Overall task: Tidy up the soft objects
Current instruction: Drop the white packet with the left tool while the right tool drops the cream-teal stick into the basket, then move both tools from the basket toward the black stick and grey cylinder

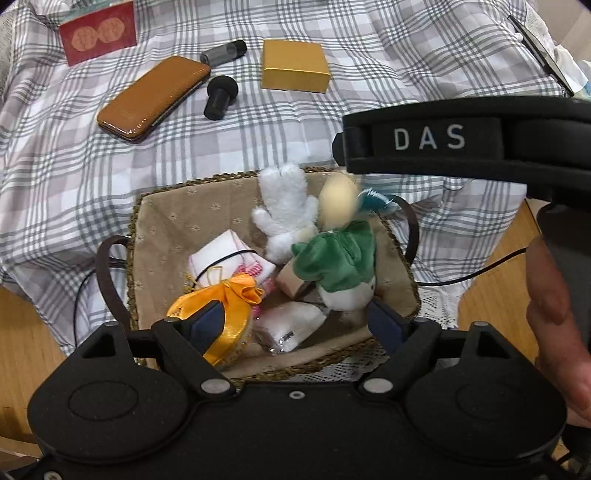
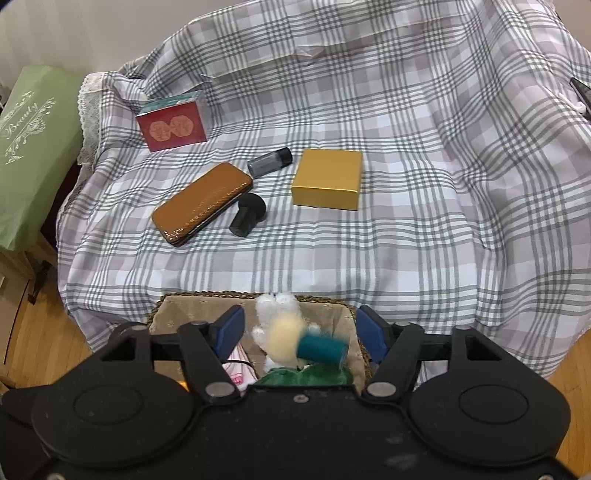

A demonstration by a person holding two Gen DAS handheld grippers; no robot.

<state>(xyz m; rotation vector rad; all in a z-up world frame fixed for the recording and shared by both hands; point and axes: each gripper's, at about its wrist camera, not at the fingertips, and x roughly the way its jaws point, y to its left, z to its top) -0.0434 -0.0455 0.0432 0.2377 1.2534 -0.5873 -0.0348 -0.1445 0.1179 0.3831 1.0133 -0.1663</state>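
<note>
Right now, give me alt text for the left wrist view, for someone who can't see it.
A fabric-lined woven basket holds a white plush, a green-clad doll, an orange satin pouch and small white packets, with the open left claw above them, gripping nothing. Behind, on a plaid cloth, lie a brown case, a gold box and a red box.
</note>
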